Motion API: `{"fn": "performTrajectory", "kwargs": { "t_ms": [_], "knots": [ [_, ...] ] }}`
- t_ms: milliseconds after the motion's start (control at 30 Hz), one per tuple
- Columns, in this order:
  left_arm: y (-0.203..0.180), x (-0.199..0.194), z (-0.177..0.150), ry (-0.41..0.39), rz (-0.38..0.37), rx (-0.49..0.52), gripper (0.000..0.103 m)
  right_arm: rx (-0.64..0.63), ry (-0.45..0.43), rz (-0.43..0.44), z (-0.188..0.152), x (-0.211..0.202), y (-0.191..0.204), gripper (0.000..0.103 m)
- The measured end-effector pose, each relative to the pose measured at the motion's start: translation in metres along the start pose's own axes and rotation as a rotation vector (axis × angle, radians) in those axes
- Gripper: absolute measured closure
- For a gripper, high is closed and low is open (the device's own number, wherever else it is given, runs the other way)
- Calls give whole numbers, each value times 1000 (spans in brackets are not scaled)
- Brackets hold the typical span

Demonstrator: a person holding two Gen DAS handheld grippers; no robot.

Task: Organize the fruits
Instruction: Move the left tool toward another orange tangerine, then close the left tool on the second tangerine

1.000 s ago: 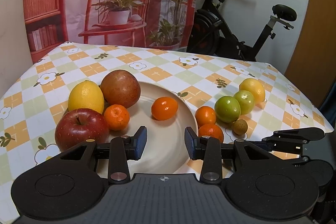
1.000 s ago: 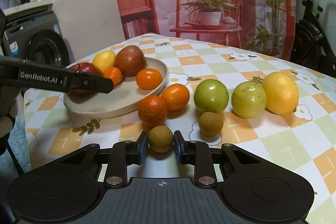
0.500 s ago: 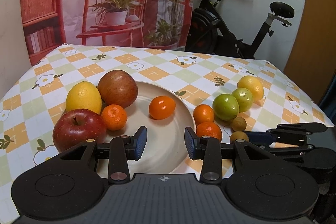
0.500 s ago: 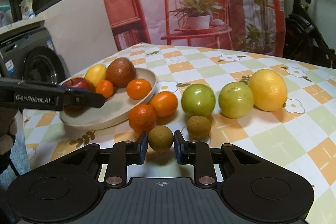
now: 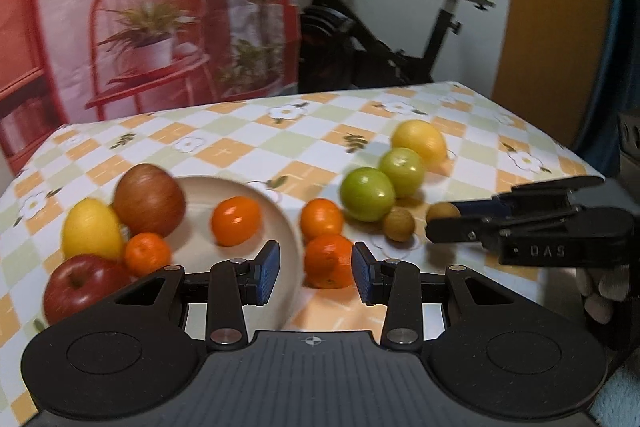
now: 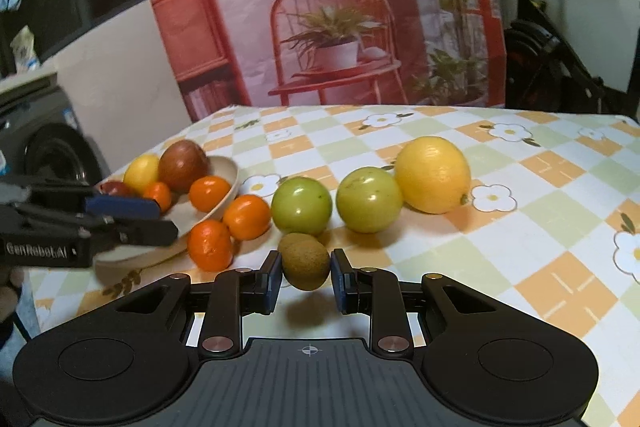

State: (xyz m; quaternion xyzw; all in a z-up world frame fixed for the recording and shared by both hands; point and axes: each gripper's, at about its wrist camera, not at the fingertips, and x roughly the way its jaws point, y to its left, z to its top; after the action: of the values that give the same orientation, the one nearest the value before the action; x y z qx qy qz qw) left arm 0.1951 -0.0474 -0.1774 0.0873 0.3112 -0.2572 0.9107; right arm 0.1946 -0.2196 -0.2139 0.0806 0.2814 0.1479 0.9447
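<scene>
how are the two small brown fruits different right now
The held brown fruit sits clamped between the right gripper jaws, lifted clear of the tablecloth with its shadow below it. The other brown fruit rests on the cloth, free of any jaws, beside a green fruit. In the right wrist view the held one hides most of the resting one. Both are small, round and dull brown.

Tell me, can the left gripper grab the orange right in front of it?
Probably yes. The left gripper is empty, its jaws apart, and the orange sits just ahead with nothing between.
</scene>
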Motion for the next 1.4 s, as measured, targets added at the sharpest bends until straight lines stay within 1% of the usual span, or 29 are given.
{"fn": "performTrajectory", "kwargs": {
  "t_ms": [100,167,333,433,533,667,833,867,900,967,1100,1167,1300,1400],
  "knots": [
    [-4,7,1,10,-5,33,61,1,-9,-2,0,-2,-3,79],
    [-4,12,3,20,-17,34,61,2,-11,-4,-1,-4,-4,79],
    [-7,23,6,43,-25,72,61,59,-28,6,-3,-9,-13,79],
    [-12,27,6,54,-40,107,61,66,-24,10,-4,-7,-14,79],
    [-18,29,4,47,-25,159,61,68,-17,20,-4,-5,-15,79],
    [-22,33,5,46,-14,201,61,82,-16,26,-4,-4,-17,79],
    [-31,33,2,49,16,286,62,88,-15,26,-4,-4,-17,79],
    [-30,31,2,48,19,284,66,88,-15,26,-4,-4,-18,79],
    [-29,30,2,46,13,275,66,89,-15,27,-4,-4,-18,79],
    [-25,26,3,53,-25,237,67,89,-15,26,-4,-4,-18,79],
    [-26,23,1,55,-60,190,67,86,-14,26,-5,-4,-17,79],
    [-25,22,0,56,-111,142,66,88,-14,26,-5,-4,-17,79],
    [-26,24,-1,60,-114,108,66,89,-16,25,-5,-4,-18,79],
    [-21,23,-1,71,-127,55,60,89,-16,25,-5,-3,-18,79]
  ]
}}
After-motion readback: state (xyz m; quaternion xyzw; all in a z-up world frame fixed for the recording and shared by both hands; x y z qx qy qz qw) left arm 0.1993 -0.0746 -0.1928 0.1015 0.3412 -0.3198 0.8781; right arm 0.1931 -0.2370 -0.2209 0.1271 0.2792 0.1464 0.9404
